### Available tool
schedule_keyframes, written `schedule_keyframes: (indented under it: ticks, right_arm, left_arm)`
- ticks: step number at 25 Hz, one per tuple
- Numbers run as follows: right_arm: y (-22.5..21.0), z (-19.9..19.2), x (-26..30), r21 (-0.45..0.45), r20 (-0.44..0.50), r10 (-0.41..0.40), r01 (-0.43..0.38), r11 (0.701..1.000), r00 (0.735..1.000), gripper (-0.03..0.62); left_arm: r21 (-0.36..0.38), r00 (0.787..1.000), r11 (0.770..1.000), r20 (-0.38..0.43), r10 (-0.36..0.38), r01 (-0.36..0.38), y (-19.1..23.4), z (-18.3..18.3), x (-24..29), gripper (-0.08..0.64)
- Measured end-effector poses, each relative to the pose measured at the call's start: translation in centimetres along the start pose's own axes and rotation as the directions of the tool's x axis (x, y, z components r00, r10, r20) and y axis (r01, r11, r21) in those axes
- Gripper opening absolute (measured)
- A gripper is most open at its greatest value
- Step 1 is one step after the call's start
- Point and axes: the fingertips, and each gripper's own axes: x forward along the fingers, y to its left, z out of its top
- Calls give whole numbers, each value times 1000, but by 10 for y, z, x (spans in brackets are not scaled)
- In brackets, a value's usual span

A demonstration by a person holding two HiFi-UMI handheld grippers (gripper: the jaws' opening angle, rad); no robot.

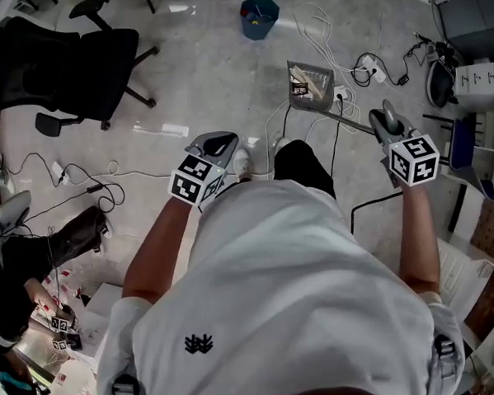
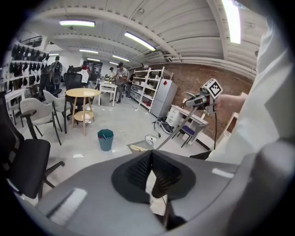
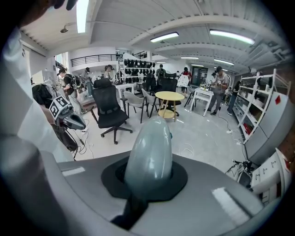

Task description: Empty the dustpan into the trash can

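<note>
Grey dustpan handle (image 3: 150, 147) clamped in right hand-held gripper (image 3: 148, 180).

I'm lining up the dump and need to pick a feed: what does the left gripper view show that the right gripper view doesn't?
Only the left gripper view: the trash can, the dustpan on the floor, and the right gripper holding the long handle. Only the right gripper view: the handle's end clamped between its jaws, and the left gripper. Both: the round table.
</note>
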Motion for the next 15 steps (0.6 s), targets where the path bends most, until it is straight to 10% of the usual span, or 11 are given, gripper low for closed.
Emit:
schedule_keyframes:
  ticks: [15]
  right_arm:
    - [-162,116,108,-168,3,132,-130,977,991,9]
  left_arm:
    - [-98,983,979,-8,181,-181,81,116,84,56]
